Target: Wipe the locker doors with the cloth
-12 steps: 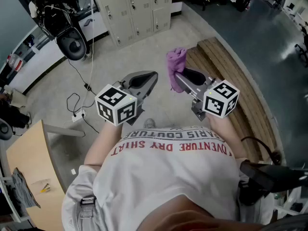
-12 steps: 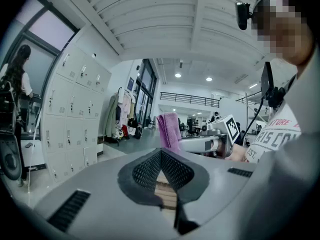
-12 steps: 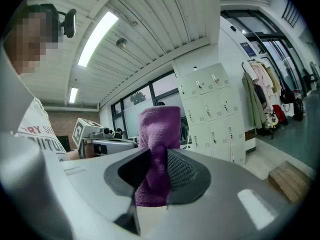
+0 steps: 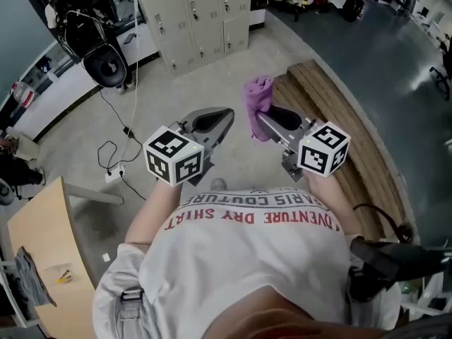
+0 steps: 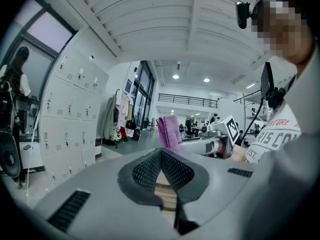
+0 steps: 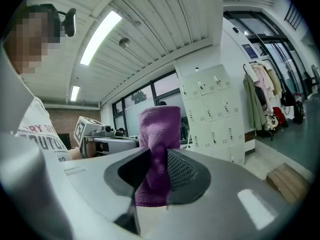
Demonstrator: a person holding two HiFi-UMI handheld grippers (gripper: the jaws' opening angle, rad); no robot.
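Barely moved, right gripper (image 6: pixel 159 154) clamps cloth (image 6: pixel 160 124); left gripper (image 5: pixel 161 154) fingers meet, shown only by its view.

Shirt (image 4: pixel 247 260): "DVENTURE DRY SHIRT", "ARIS COUTUR" (upside down, partly cut).

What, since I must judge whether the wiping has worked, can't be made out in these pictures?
The lockers, head view: upper doors cut off by the top edge; dirt too small to see.
The cloth, left gripper view: lower part hidden behind the left tongs.
The bench, head view: partly hidden behind the right tongs.
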